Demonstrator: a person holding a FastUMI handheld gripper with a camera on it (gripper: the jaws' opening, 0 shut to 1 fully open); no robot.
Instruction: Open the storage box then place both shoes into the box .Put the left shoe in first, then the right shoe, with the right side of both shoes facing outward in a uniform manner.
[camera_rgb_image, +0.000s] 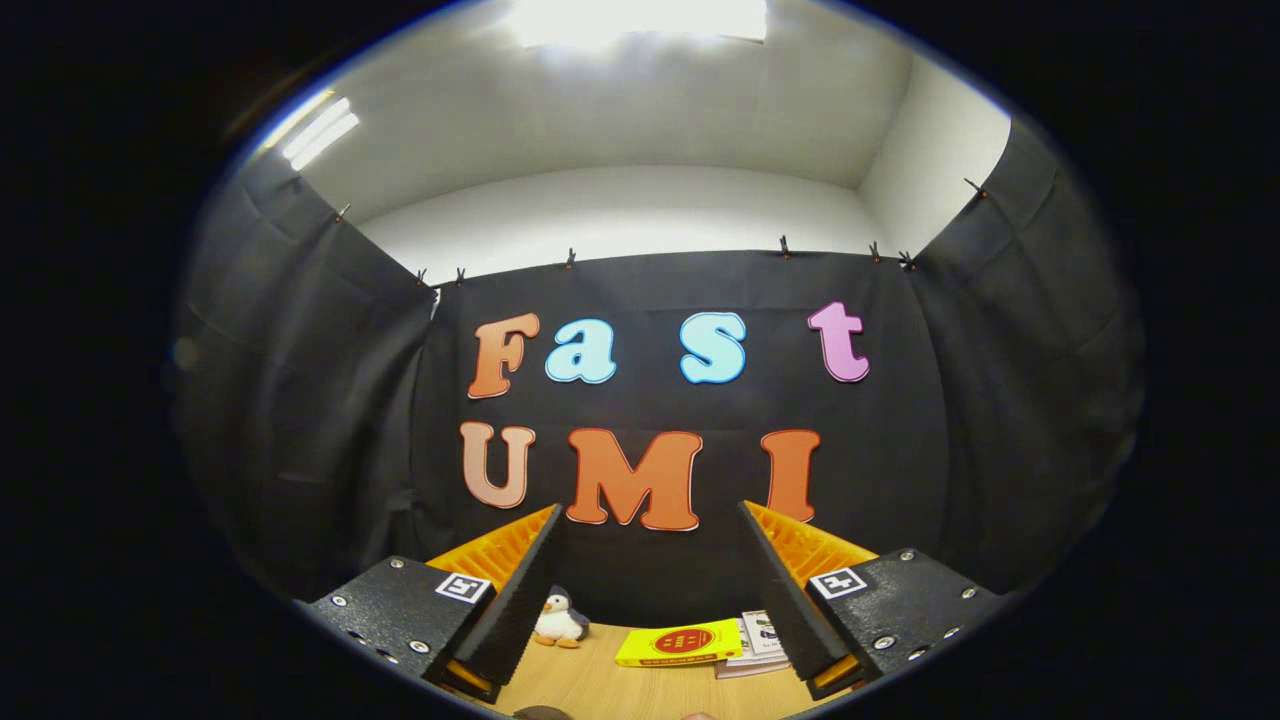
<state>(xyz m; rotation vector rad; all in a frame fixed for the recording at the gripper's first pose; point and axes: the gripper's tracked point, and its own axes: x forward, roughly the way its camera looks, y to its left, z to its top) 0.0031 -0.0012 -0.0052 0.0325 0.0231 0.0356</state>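
**Currently: gripper raised and spread, nothing between the fingers**

Gripper view. The hand-held two-finger gripper (648, 590) points at the black cloth back wall (650, 290) of the booth, tilted upward so that the white ceiling (620, 110) and a bright ceiling light panel (640, 18) take up the upper part of the scene. A second strip light (320, 130) sits off to one side above the cloth.

Tool state: the two fingers (520, 590) stand wide apart, with a clear gap between them. Nothing is pinched and neither finger touches any object.

Seen through the gap, beyond the fingers, is a light wooden tabletop (600, 690). Three items lie on it near the foot of the cloth wall:
- a small plush penguin toy (560, 620), white-bellied with a dark head, upright, just beside one finger;
- a flat yellow book with a red round mark on its cover (680, 643), lying flat, near the middle of the gap;
- a short stack of white printed booklets (755, 645), touching the yellow book's far side and partly hidden by the other finger.

Storage box and shoes: location cannot be told from this view.
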